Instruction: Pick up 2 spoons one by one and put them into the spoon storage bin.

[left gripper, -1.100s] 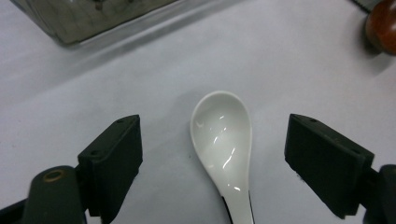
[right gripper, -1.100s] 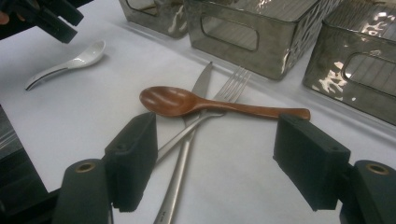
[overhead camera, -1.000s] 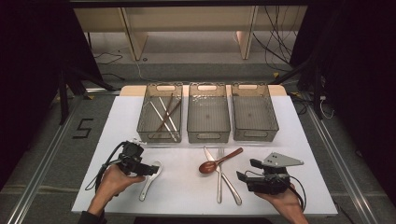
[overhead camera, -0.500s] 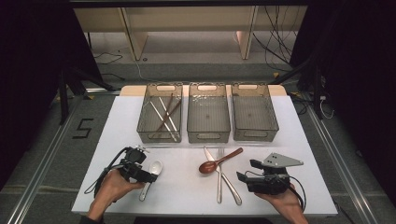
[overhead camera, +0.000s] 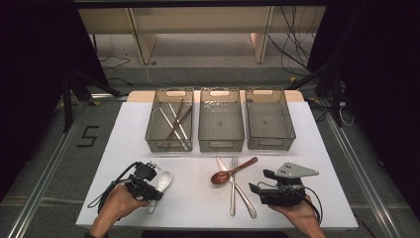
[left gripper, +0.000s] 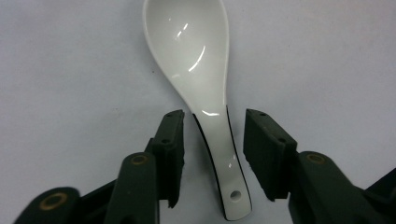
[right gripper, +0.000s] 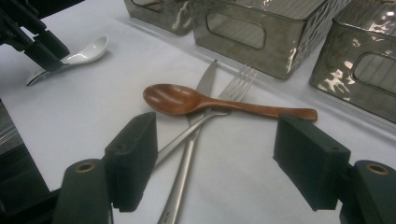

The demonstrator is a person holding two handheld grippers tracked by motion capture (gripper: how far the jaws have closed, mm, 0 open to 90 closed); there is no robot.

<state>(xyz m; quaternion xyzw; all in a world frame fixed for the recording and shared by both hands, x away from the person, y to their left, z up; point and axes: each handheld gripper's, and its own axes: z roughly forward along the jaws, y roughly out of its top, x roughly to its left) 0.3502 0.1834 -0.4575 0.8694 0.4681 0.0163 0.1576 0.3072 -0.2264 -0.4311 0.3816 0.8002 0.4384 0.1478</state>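
Left gripper view puts the glossy white ceramic soup spoon (left gripper: 201, 93) lengthwise between our left hand-held gripper (left gripper: 214, 135) jaws, handle nearest; they have just been closing, not yet pressing. Our right hand-held gripper (right gripper: 215, 154) gapes empty. Chopsticks (overhead camera: 174, 121) lie in the left clear bin (overhead camera: 151, 130) on the bench (overhead camera: 124, 129).

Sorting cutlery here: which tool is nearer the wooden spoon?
Right. The right tool sits just beside the wooden spoon; the left tool straddles the white spoon, farther off.
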